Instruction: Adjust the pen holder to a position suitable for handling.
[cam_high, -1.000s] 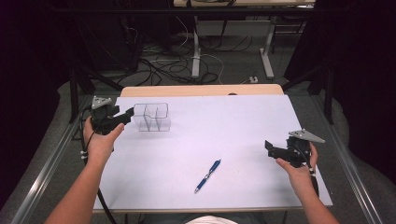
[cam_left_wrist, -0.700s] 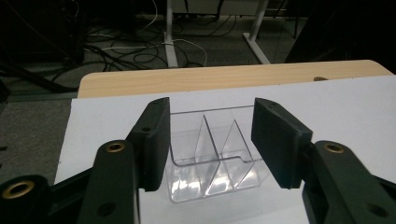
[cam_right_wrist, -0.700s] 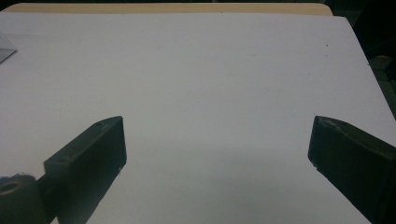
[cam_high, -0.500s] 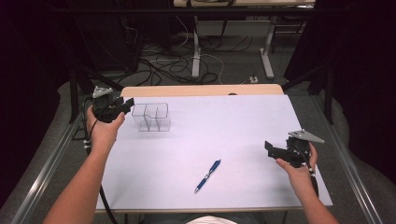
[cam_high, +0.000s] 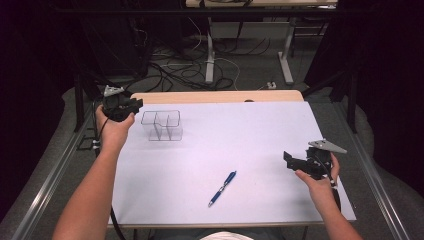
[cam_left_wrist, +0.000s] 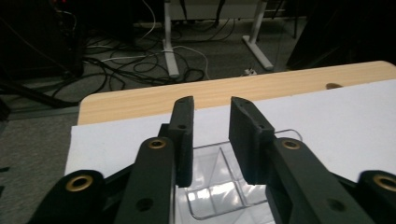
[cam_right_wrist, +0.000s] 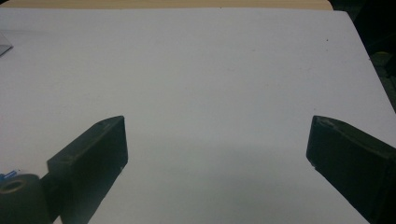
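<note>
- High view: a white sheet (cam_high: 250, 150) covers most of a table whose pale wood top (cam_high: 215, 96) shows as a bare strip along the far edge.
- Beyond the table lies a grey floor (cam_high: 250, 70) strewn with black and white cables (cam_high: 170, 75), with the white legs of another desk (cam_high: 210, 55) standing among them. The room around is dark.
- Metal rails (cam_high: 50, 175) run along both sides of the table.
- Count on the sheet: one clear plastic organizer (cam_high: 161, 125) with divided compartments, near the far left corner; one blue pen (cam_high: 222, 188), lying slantwise near the front middle, well apart from the organizer.
- Two grippers, one in each of the person's hands.
- The left gripper (cam_high: 132, 104) is held at the far left corner, just beside the organizer. In the left gripper view its jaws stand part-way apart with a narrow gap, nothing between them, and the organizer (cam_left_wrist: 215, 186) lies just beyond and below them.
- The right gripper (cam_high: 289, 161) is held over the right side of the sheet, well apart from the pen. In the right gripper view its jaws are spread wide over bare white sheet (cam_right_wrist: 210, 93), gripping nothing.
</note>
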